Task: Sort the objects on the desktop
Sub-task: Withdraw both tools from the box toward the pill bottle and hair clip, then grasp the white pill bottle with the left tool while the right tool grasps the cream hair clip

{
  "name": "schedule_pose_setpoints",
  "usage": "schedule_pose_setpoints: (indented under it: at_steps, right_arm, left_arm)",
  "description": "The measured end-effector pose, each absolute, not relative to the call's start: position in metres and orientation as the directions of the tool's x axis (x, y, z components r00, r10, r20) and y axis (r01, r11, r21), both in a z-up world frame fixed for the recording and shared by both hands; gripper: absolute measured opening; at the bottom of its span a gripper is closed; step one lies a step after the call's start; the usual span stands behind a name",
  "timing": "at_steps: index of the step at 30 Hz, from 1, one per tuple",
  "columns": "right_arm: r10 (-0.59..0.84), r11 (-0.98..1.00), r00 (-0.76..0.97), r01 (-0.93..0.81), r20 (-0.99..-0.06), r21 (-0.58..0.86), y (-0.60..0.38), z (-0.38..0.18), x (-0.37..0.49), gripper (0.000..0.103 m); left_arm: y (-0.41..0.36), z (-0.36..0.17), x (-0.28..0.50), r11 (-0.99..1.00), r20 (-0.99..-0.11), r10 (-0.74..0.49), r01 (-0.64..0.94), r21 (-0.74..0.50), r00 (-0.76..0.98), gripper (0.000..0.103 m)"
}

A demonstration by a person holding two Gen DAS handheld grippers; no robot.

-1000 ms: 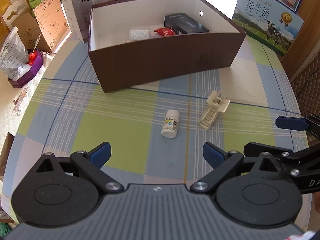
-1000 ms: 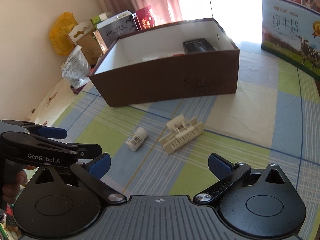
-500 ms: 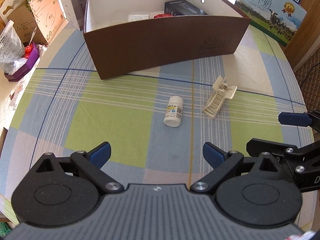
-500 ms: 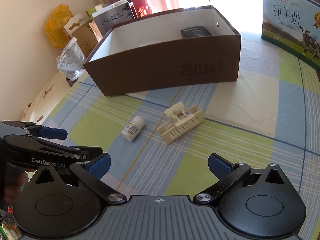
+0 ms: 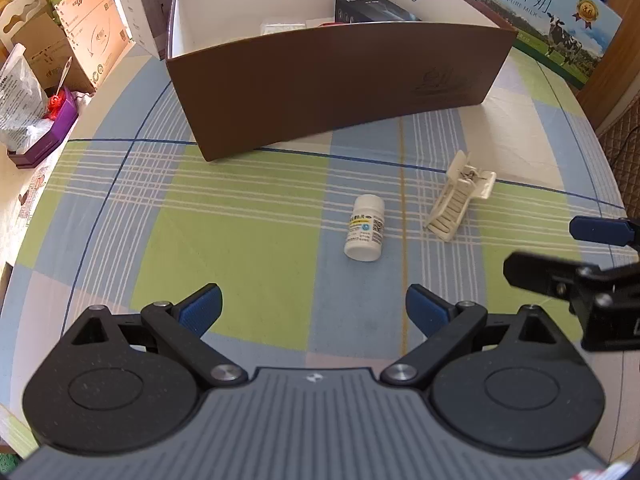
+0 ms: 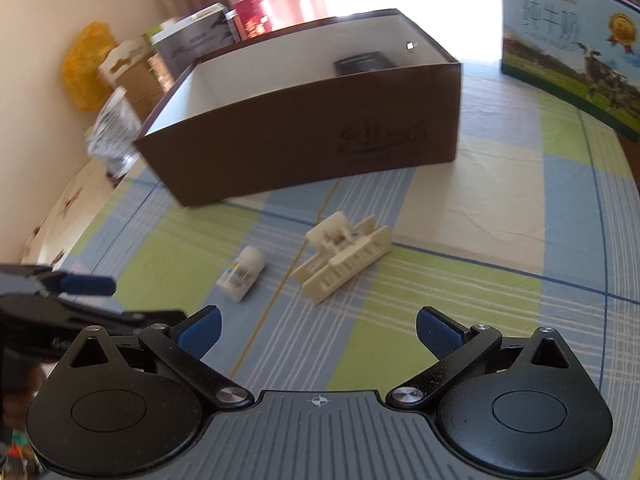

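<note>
Milk carton (image 5: 548, 20), humidifier box (image 5: 136, 4)

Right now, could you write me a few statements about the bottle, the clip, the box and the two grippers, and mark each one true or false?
1. The bottle lies on its side on the cloth. True.
2. The clip is inside the box. False: it lies on the cloth in front of the box, beside the bottle.
3. The left gripper has its jaws open and holds nothing. True.
4. The right gripper is shut on the clip. False: its jaws are open and the clip lies ahead of them, untouched.
5. The box is empty. False: a black packet and other small items lie in it.
</note>
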State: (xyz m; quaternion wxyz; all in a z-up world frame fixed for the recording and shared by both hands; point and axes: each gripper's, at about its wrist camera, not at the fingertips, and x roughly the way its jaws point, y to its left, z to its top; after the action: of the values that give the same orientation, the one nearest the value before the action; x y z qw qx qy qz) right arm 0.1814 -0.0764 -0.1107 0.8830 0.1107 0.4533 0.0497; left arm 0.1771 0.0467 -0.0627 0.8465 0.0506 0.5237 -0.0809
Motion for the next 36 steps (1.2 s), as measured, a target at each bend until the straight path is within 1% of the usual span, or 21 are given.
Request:
schedule_pose_setpoints:
  at_steps: [8,12,17,24,26,27,29,30,31,32,36]
  right_arm:
    - [0.143,0.97,0.599,0.072,-0.788,0.23,-0.077,-0.121,0.199,0.101]
    - [0.135,0.967,0.598,0.095,-0.79,0.237,-0.081,-0.124,0.206,0.101]
    - [0.123,0.963,0.595,0.122,-0.794,0.24,-0.086,-0.128,0.212,0.101]
    - [0.122,0.957,0.591,0.142,-0.798,0.252,-0.091,-0.132,0.218,0.101]
    - [0.123,0.957,0.59,0.143,-0.798,0.254,-0.091,-0.133,0.22,0.101]
    - [0.123,0.957,0.59,0.143,-0.798,0.253,-0.091,-0.133,0.222,0.101]
    - [0.121,0.958,0.59,0.142,-0.799,0.25,-0.09,-0.134,0.224,0.101]
    - [0.12,0.959,0.589,0.141,-0.799,0.247,-0.09,-0.134,0.225,0.101]
    - [0.118,0.96,0.589,0.139,-0.799,0.244,-0.089,-0.134,0.226,0.101]
    - [0.117,0.961,0.59,0.136,-0.799,0.241,-0.088,-0.134,0.227,0.101]
    - [0.12,0.966,0.588,0.117,-0.8,0.231,-0.083,-0.135,0.232,0.101]
  left_arm:
    - [0.042,-0.079,0.196,0.977,-0.899,-0.072,0.21,0.023,0.433,0.096]
    - [0.038,-0.087,0.205,0.97,-0.9,-0.084,0.24,0.024,0.429,0.093]
    - [0.028,-0.096,0.218,0.956,-0.902,-0.091,0.291,0.04,0.422,0.081]
    - [0.018,-0.105,0.229,0.936,-0.904,-0.11,0.349,0.046,0.412,0.061]
    - [0.017,-0.106,0.231,0.932,-0.905,-0.117,0.361,0.043,0.409,0.051]
    - [0.016,-0.107,0.231,0.93,-0.905,-0.121,0.366,0.041,0.408,0.048]
    - [0.015,-0.109,0.233,0.925,-0.907,-0.129,0.379,0.036,0.402,0.035]
    - [0.015,-0.11,0.234,0.925,-0.907,-0.129,0.379,0.036,0.401,0.031]
    - [0.016,-0.11,0.235,0.926,-0.905,-0.138,0.376,0.027,0.403,0.025]
    - [0.017,-0.11,0.235,0.928,-0.904,-0.14,0.371,0.022,0.404,0.023]
    - [0.026,-0.109,0.238,0.942,-0.9,-0.113,0.334,0.038,0.422,0.023]
